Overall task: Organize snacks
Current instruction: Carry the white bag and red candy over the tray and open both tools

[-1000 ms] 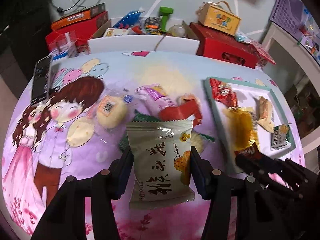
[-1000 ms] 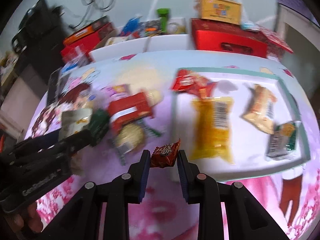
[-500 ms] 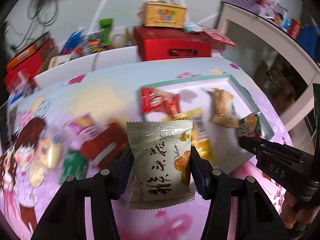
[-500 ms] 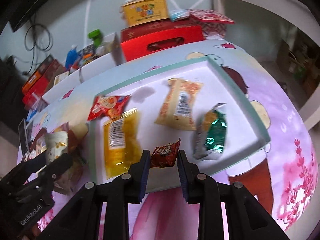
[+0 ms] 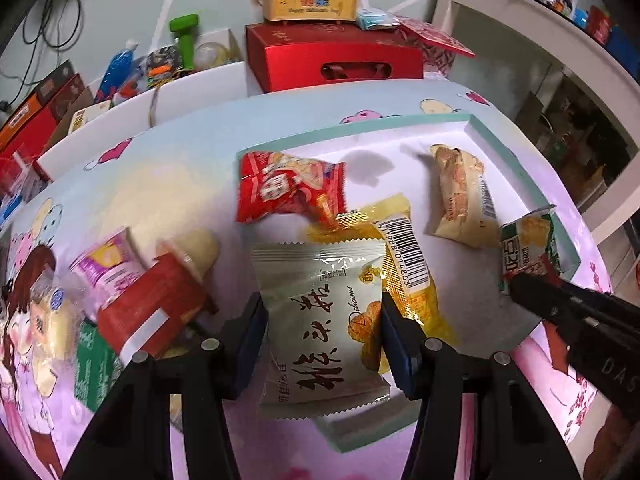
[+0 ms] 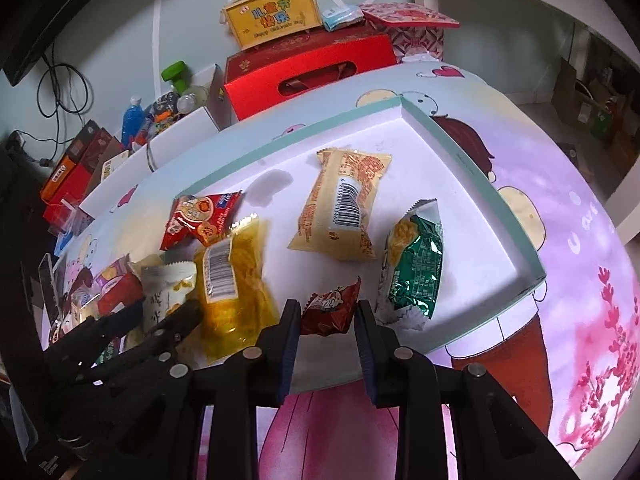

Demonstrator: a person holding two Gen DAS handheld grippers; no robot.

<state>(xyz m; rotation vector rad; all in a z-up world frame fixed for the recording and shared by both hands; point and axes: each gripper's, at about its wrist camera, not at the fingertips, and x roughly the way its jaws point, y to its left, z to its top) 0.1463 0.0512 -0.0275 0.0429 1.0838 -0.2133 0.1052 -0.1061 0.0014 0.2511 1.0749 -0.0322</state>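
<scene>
Left wrist view: the left gripper (image 5: 322,320) is clamped on a pale snack packet (image 5: 320,320) with black brush lettering, the packet upright between both fingers and hanging over the near edge of the white tray (image 5: 516,168). Inside the tray, a red packet (image 5: 288,186) lies at 11 o'clock from the held one, a yellow packet (image 5: 404,264) with a barcode just behind it at 1 o'clock, a tan packet (image 5: 460,196) farther at 2 o'clock, and a green packet (image 5: 528,244) at 3 o'clock against the tray's right rim. The right gripper (image 5: 520,284) enters from 4 o'clock. On the cartoon-printed surface (image 5: 168,184) at 9 o'clock sit loose snacks, among them a red box (image 5: 148,312) and a pink packet (image 5: 108,264).

In the right wrist view, the right gripper (image 6: 326,316) pinches a small dark-red packet (image 6: 330,312), held above the tray's near part, between the yellow packet (image 6: 236,292) at 9 o'clock and the green packet (image 6: 416,276) at 3 o'clock. The left gripper (image 6: 160,320) with its pale snack packet (image 6: 166,294) shows at 9 o'clock. A red gift box (image 6: 312,72) stands beyond the surface at 12 o'clock.
</scene>
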